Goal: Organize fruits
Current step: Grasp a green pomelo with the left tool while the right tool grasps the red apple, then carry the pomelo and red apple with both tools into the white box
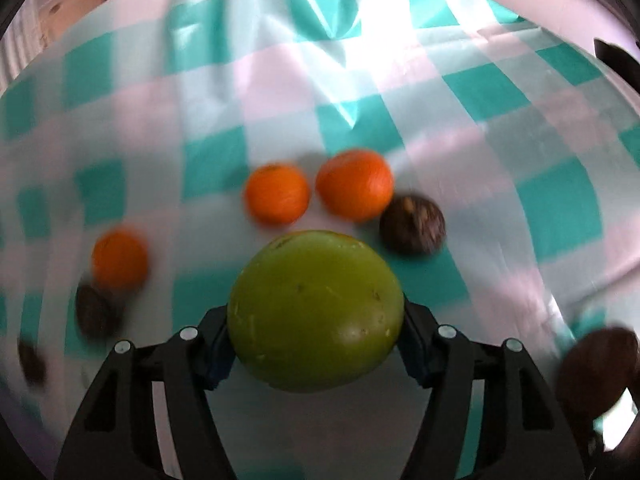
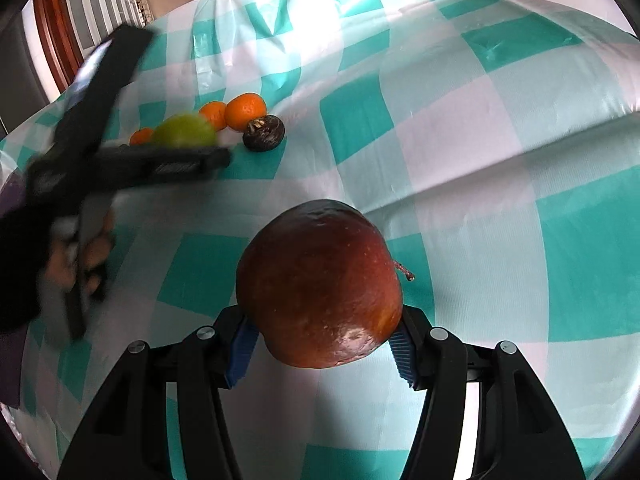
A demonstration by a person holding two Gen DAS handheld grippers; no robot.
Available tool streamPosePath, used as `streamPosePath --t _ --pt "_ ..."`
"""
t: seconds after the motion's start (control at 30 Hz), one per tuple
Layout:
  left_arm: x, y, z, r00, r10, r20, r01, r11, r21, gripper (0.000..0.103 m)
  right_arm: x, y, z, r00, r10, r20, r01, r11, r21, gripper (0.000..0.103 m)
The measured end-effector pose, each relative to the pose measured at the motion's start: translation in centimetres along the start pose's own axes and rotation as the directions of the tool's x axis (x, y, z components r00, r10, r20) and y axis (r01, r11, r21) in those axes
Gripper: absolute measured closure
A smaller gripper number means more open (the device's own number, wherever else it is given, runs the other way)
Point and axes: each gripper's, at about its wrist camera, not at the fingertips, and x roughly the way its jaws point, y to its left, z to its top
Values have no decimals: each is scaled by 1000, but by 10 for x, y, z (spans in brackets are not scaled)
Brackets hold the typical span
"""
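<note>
My left gripper (image 1: 316, 320) is shut on a green apple (image 1: 316, 312), its fingers pressed against both sides. In the right wrist view that same green apple (image 2: 184, 132) sits in the blurred left gripper (image 2: 216, 152) at the left. Just beyond it, three oranges (image 1: 277, 194) (image 1: 354, 185) (image 1: 119, 258) lie on the checked cloth. A dark brown round fruit (image 1: 413, 225) touches the right orange. My right gripper (image 2: 324, 320) is shut on a red apple (image 2: 320, 288), blue pads against its sides and the stem pointing right.
A teal and white checked tablecloth (image 2: 480, 140) covers the table, with creases. More dark brown fruits lie at the left (image 1: 98, 312) and the lower right (image 1: 596, 368). A person's hand (image 2: 80, 256) holds the left gripper's handle. Wooden furniture stands behind the table's far left.
</note>
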Motion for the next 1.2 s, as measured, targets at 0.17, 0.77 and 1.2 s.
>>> streamPosePath --t 0.17,0.77,1.2 --pt "-57 2 -72 999 16 -48 -22 993 -119 37 -8 4 -9 999 -1 -47 0 1000 -28 46" --pt "-224 30 -144 994 104 -18 -105 987 -121 37 -79 89 -25 970 189 -151 -228 921 -315 47" --pt "-306 113 -111 963 207 173 -153 947 -283 37 -128 151 45 950 312 -18 -288 850 -440 47"
